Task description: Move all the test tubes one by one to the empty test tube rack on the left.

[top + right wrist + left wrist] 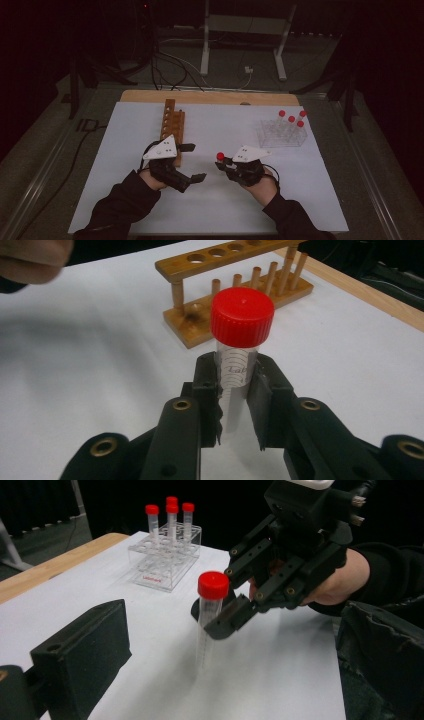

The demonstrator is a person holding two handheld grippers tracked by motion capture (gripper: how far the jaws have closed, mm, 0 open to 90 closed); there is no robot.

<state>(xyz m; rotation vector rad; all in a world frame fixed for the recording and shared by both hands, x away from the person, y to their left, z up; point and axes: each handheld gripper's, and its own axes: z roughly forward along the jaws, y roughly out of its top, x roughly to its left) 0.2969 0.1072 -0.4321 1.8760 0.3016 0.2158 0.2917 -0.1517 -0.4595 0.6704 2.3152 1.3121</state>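
My right gripper [221,163] is shut on a clear tube with a red cap [220,156], held upright just above the white sheet. In the right gripper view its two jaws [235,390] press on the tube [234,371] below the cap. The left gripper view shows that tube [209,617] and the right gripper [222,622] from the side. My left gripper [197,161] stands open with nothing between its jaws, beside the near end of the wooden rack [172,125]. One of its fingers [85,650] shows at the lower left of its own view.
A clear plastic rack [283,135] with several red-capped tubes [291,119] stands at the back right of the white sheet [210,210]. The wooden rack [235,290] has empty holes and pegs. A wooden board edge [210,97] runs along the far side.
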